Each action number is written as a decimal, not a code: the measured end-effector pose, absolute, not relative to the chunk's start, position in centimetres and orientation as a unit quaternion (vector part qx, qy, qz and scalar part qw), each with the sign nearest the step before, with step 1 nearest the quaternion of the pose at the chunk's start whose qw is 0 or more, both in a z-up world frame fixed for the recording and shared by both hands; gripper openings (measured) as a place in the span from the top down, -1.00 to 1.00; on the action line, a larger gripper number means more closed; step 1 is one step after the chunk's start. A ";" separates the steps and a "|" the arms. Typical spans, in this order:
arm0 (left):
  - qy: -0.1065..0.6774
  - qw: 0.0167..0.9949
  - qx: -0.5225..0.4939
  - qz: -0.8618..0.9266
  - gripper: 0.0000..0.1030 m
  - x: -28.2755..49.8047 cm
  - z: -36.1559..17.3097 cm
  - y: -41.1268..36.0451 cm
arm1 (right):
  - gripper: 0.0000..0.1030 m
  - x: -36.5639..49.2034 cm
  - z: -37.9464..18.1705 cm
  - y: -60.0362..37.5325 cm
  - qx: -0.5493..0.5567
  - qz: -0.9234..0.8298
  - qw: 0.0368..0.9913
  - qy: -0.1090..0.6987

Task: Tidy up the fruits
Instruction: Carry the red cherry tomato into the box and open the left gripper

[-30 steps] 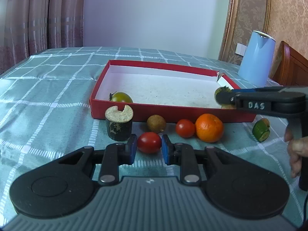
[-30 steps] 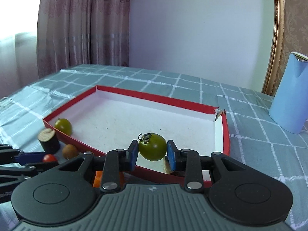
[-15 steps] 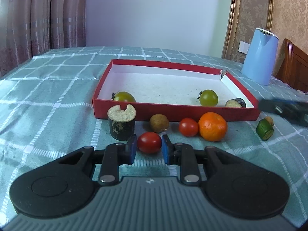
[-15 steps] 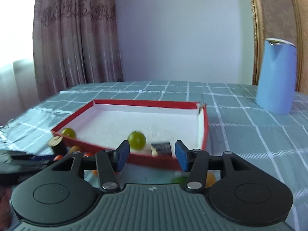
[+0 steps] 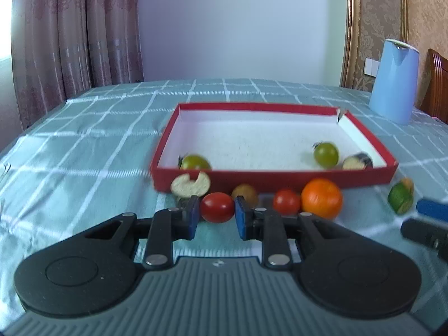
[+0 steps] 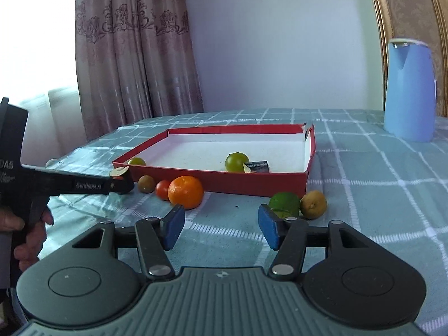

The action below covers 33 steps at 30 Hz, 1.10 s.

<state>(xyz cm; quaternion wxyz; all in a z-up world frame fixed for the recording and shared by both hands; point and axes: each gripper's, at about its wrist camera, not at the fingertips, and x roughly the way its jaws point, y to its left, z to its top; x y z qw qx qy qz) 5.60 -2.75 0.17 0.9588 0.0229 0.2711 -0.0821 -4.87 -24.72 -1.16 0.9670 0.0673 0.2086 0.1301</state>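
Your left gripper (image 5: 217,214) is clamped on the red tomato (image 5: 217,206), just short of the box (image 5: 274,177) — lift it in. Right gripper (image 6: 221,225) has just been opening, nothing between the pads; lime (image 6: 284,204) probably next.

Counted two red tomatoes (image 5: 217,207) outside the box (image 5: 274,179) and two green tomatoes (image 5: 325,154) inside it. Found one orange (image 5: 321,202) and one lime (image 6: 284,203). Tallied two brown fruits (image 6: 313,204), one at each end of the row. Noted two dark-skinned cut stubs (image 5: 190,186), one in the box and one out. Saw just one box, one blue jug (image 5: 393,81), one checked cloth (image 5: 98,140), one curtain (image 5: 84,28) and one chair (image 5: 439,84). Made out one hand (image 6: 30,238)
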 end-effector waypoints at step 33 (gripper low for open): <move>0.239 0.969 0.050 -0.029 -0.11 11.9 2.4 -4.9 | -0.11 -4.7 -1.5 -26.0 0.116 0.145 0.961 0.207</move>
